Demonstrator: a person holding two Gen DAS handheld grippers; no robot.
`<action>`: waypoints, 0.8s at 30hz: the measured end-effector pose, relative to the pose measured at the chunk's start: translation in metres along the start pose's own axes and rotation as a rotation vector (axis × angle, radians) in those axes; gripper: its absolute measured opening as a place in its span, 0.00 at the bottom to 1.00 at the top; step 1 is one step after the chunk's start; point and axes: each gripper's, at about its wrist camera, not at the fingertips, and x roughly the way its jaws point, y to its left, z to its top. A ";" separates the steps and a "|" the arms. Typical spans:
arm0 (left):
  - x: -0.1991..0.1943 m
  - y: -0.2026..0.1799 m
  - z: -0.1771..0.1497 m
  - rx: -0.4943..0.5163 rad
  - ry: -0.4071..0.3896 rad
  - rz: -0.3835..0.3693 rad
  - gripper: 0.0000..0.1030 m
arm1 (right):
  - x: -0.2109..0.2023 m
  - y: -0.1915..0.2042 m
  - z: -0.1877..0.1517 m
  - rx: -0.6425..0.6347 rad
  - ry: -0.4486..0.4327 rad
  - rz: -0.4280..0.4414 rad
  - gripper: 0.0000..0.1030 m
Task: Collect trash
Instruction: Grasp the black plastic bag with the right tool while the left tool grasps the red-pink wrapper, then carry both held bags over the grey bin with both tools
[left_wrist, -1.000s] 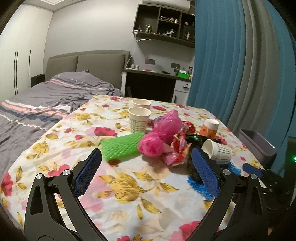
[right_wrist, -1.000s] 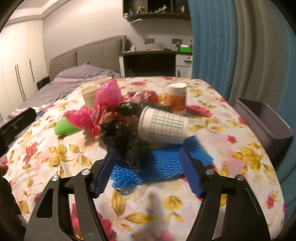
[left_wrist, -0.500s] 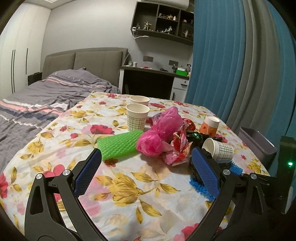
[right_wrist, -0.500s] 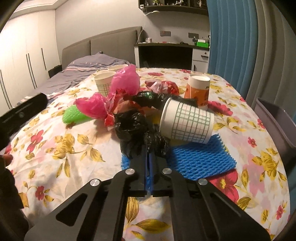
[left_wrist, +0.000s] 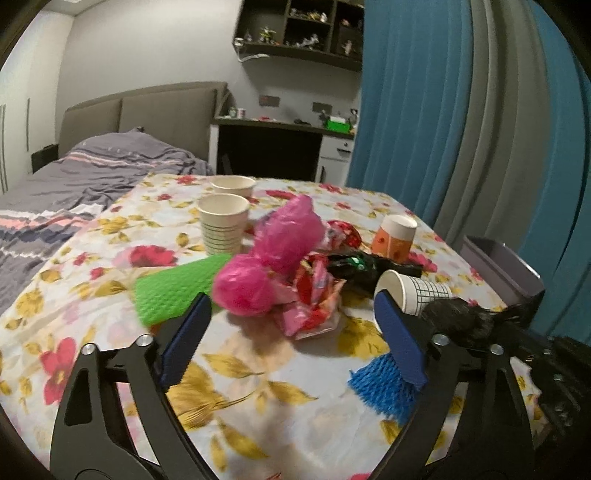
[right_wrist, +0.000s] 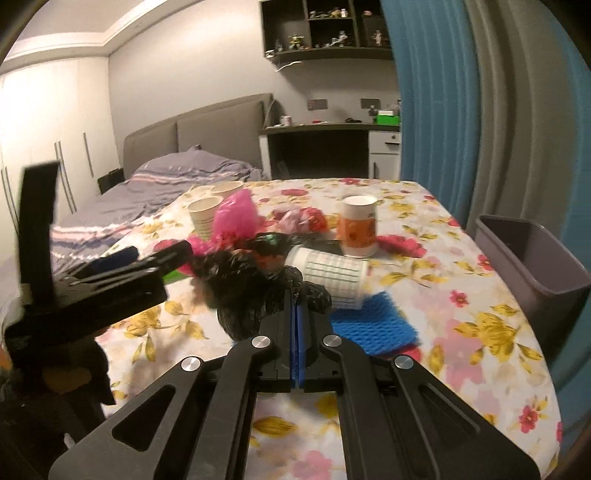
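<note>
I have the right gripper (right_wrist: 297, 314) pressed together on the black plastic bag (right_wrist: 243, 291), pinching a fold of it at its tips, and the bag looks raised off the flowered table (right_wrist: 480, 332). So the step in hand is carrying that first piece of trash away. The grey bin (right_wrist: 532, 266) stands at my two o'clock, just off the table edge (my likely drop spot). My left gripper (left_wrist: 291, 332) is spread, its jaws have just been closing a little with nothing between them; the pink bag (left_wrist: 243, 286) lies at its twelve o'clock, next to collect.
</note>
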 end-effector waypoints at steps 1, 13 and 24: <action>0.007 -0.004 0.001 0.007 0.014 -0.009 0.79 | -0.001 -0.005 0.000 0.008 -0.002 -0.009 0.02; 0.067 -0.014 -0.004 -0.016 0.189 -0.023 0.29 | -0.010 -0.034 -0.001 0.051 -0.027 -0.045 0.01; 0.012 -0.017 0.014 -0.010 0.060 -0.070 0.20 | -0.021 -0.049 0.002 0.091 -0.059 -0.045 0.01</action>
